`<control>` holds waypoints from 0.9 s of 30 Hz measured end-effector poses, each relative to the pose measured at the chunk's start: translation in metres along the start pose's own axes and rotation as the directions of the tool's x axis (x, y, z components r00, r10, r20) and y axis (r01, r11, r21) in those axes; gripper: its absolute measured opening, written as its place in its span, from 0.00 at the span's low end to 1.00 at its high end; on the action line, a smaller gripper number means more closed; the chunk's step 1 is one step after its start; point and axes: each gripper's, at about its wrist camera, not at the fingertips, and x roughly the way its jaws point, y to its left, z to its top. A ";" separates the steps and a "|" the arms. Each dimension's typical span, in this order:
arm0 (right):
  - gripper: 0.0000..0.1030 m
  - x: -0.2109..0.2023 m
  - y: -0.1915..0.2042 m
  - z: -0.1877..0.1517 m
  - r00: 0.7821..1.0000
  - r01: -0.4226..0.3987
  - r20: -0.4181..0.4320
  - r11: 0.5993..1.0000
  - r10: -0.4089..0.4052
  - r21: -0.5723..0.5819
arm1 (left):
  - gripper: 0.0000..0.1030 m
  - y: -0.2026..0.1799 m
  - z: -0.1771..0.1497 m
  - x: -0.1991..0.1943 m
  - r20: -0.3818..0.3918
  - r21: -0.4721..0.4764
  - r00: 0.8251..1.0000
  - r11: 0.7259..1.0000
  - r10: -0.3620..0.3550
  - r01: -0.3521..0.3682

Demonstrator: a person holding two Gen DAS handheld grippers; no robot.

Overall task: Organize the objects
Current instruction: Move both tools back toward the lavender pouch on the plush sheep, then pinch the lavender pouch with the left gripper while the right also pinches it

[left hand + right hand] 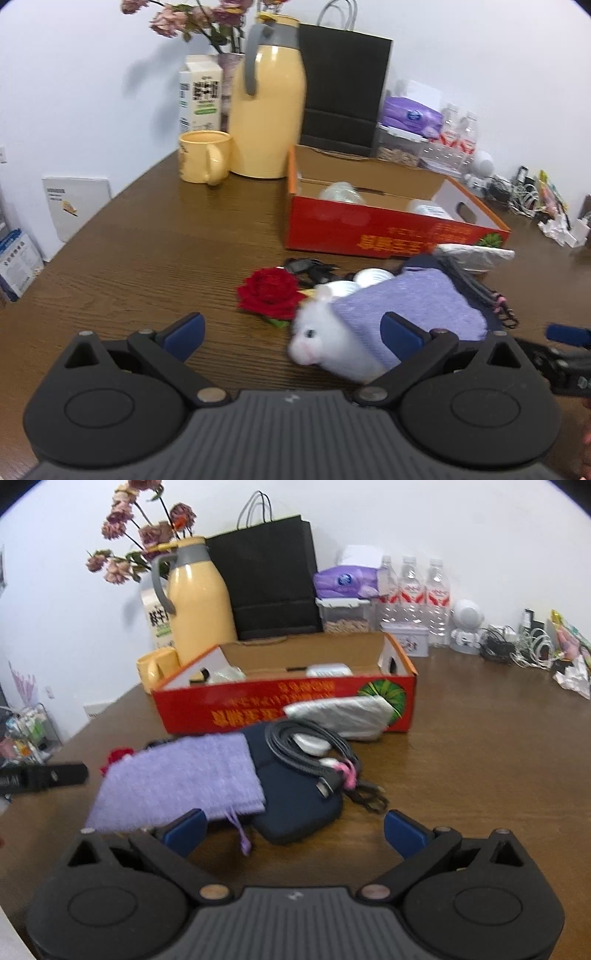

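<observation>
Biggest risk here: snagging. Cable (314, 753) coiled loose on top of pouch (295, 801), towel (181, 779) draped over pouch's left side, so grabbing any one probably drags the others. Could easily pull the cable off the table edge or tip stuff sideways. Also blurry in both views, so judging a clean pinch point looks tricky.

Left gripper (293, 334) wide open, nothing held. Plush (325, 343) sitting right between the fingers, closer to the right one, head poking out from under the towel (410, 299). Rose (271, 291) just beyond, to the left. Closing now likely catches towel fabric along with plush.

Right gripper (293, 829) also wide open, empty. Towel corner touching or overlapping the left finger (186, 829), can't tell which. Pouch dead ahead between the fingers, cable on it a bit further out. Silver packet (340, 712) leaning against box (280, 705) behind all that.

Box open, a few things already inside, well beyond both grippers. Pile still on table (480, 775), so plenty left to sort. Jug (267, 99) and mug (203, 157) beside the box, worth not bumping on the way over.
</observation>
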 end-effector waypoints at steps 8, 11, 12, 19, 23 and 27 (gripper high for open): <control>0.81 0.029 0.013 0.021 0.990 -0.134 -0.044 0.991 0.132 -0.030 | 0.84 -0.025 -0.003 0.004 -0.046 -0.025 0.996 0.996 -0.082 0.080; 0.74 0.037 0.014 0.020 0.986 -0.156 -0.063 0.988 0.155 -0.013 | 0.68 -0.026 -0.005 0.007 -0.081 -0.049 0.990 0.993 -0.115 0.111; 0.72 0.040 0.014 0.021 0.983 -0.172 -0.068 0.985 0.171 -0.007 | 0.68 -0.026 -0.005 0.008 -0.088 -0.057 0.988 0.991 -0.125 0.120; 0.68 0.056 0.009 0.026 0.974 -0.214 -0.074 0.976 0.216 0.044 | 0.61 -0.023 -0.001 0.018 -0.104 -0.109 0.983 0.984 -0.152 0.140; 0.59 0.057 0.007 0.024 0.965 -0.250 -0.065 0.965 0.255 0.080 | 0.44 -0.018 0.003 0.023 -0.115 -0.159 0.975 0.972 -0.193 0.173; 0.50 0.055 0.002 0.022 0.961 -0.265 -0.053 0.957 0.272 0.120 | 0.28 -0.021 0.005 0.022 -0.102 -0.160 0.975 0.971 -0.198 0.180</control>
